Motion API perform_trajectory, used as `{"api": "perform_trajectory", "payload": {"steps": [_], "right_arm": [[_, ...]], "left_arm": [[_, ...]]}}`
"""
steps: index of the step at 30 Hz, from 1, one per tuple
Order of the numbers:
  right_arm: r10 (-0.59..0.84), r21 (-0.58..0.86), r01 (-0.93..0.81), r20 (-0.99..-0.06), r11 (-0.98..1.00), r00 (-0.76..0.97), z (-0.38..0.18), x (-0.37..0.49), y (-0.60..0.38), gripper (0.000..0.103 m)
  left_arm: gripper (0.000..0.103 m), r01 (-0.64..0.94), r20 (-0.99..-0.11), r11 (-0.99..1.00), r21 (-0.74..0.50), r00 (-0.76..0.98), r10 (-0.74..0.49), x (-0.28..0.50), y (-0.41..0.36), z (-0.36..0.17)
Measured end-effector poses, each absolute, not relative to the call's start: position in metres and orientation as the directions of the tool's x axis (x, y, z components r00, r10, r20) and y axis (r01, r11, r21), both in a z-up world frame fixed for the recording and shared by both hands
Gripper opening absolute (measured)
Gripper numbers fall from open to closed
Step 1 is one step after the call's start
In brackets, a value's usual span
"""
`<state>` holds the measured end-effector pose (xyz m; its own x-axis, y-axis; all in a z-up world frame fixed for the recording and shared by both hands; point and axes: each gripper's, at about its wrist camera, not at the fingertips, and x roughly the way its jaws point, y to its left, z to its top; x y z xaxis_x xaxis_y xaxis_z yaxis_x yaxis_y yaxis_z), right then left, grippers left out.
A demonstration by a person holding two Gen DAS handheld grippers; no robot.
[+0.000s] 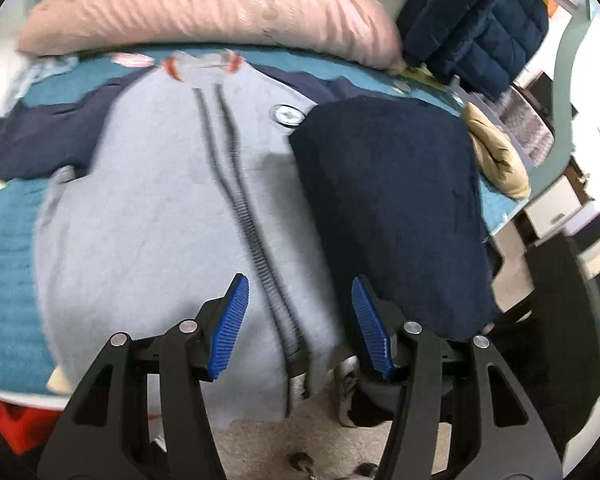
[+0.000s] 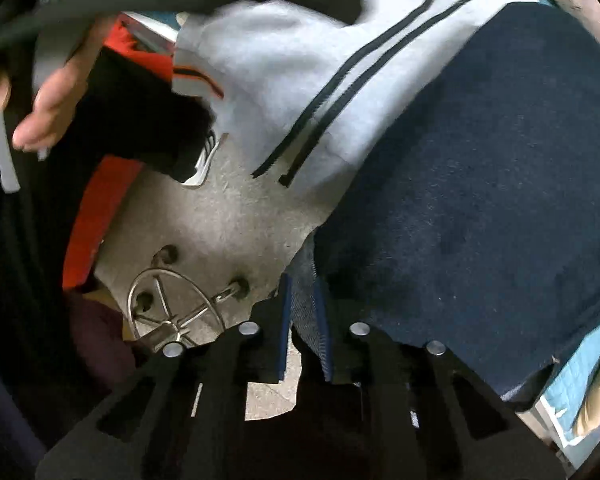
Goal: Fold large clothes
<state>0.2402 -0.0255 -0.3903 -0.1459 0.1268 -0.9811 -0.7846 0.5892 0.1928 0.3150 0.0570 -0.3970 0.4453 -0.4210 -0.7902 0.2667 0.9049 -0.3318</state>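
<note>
A light grey zip-up jacket [image 1: 152,200] with navy sleeves lies spread on a teal bed cover [image 1: 8,260], its dark zipper [image 1: 252,240] running down the middle. One navy sleeve [image 1: 392,208] is folded over the front on the right; the other [image 1: 32,144] stretches out to the left. My left gripper [image 1: 300,284] hovers open over the hem near the zipper, with nothing between its blue pads. In the right wrist view my right gripper [image 2: 304,318] is shut on a bluish-grey edge of the jacket [image 2: 268,68], beside the navy sleeve [image 2: 480,200].
A pink duvet [image 1: 204,4] and a navy puffer jacket [image 1: 476,28] lie at the bed's far side, a beige cloth [image 1: 496,152] at its right edge. Below the bed edge are carpet, a red box [image 1: 16,420], a chrome stool base [image 2: 176,308] and the person's hand [image 2: 56,108].
</note>
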Motion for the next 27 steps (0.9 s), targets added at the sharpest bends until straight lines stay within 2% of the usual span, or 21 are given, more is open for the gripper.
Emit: {"api": "perform_trajectory", "payload": {"steps": [2, 5, 8, 10, 12, 15, 17, 19, 21, 23, 26, 27], "right_arm": [[0.107, 0.219, -0.815, -0.976, 0.537, -0.192, -0.391, 0.225, -0.020, 0.008], [0.117, 0.182, -0.825, -0.983, 0.535, -0.141, -0.388, 0.216, -0.020, 0.008], [0.188, 0.166, -0.807, -0.980, 0.566, -0.069, -0.371, 0.225, -0.031, 0.011], [0.219, 0.197, -0.793, -0.972, 0.576, -0.082, -0.369, 0.232, -0.035, 0.012], [0.179, 0.154, -0.804, -0.982, 0.574, -0.060, -0.378, 0.238, -0.035, 0.012], [0.166, 0.202, -0.790, -0.978, 0.579, -0.128, -0.398, 0.243, -0.034, 0.012], [0.169, 0.246, -0.788, -0.969, 0.564, -0.181, -0.404, 0.245, -0.031, 0.016], [0.158, 0.272, -0.802, -0.962, 0.531, -0.221, -0.409, 0.242, -0.027, 0.026], [0.155, 0.285, -0.820, -0.958, 0.496, -0.240, -0.410, 0.239, -0.022, 0.032], [0.162, 0.297, -0.817, -0.955, 0.494, -0.249, -0.417, 0.241, -0.017, 0.032], [0.144, 0.243, -0.856, -0.969, 0.455, -0.199, -0.419, 0.233, -0.007, 0.026], [0.143, 0.207, -0.880, -0.977, 0.428, -0.161, -0.418, 0.226, -0.003, 0.008]], "left_arm": [[0.055, 0.301, -0.788, 0.898, -0.319, 0.443, -0.428, 0.330, 0.044, -0.390], [0.055, 0.355, -0.791, 0.881, -0.313, 0.416, -0.449, 0.346, 0.026, -0.382], [0.055, 0.422, -0.811, 0.886, -0.193, 0.440, -0.386, 0.355, 0.003, -0.378], [0.055, 0.436, -0.831, 0.876, -0.209, 0.393, -0.393, 0.364, -0.003, -0.385], [0.055, 0.447, -0.854, 0.875, -0.186, 0.368, -0.369, 0.370, -0.009, -0.394], [0.055, 0.454, -0.860, 0.871, -0.189, 0.352, -0.370, 0.375, -0.016, -0.401], [0.055, 0.446, -0.863, 0.871, -0.206, 0.338, -0.377, 0.378, -0.017, -0.403], [0.055, 0.444, -0.864, 0.870, -0.214, 0.330, -0.381, 0.382, -0.018, -0.404], [0.056, 0.445, -0.871, 0.871, -0.205, 0.323, -0.370, 0.384, -0.022, -0.405], [0.060, 0.446, -0.876, 0.873, -0.196, 0.321, -0.360, 0.388, -0.025, -0.406], [0.060, 0.450, -0.882, 0.871, -0.197, 0.305, -0.358, 0.393, -0.027, -0.409], [0.060, 0.454, -0.883, 0.869, -0.197, 0.303, -0.358, 0.394, -0.028, -0.409]]}}
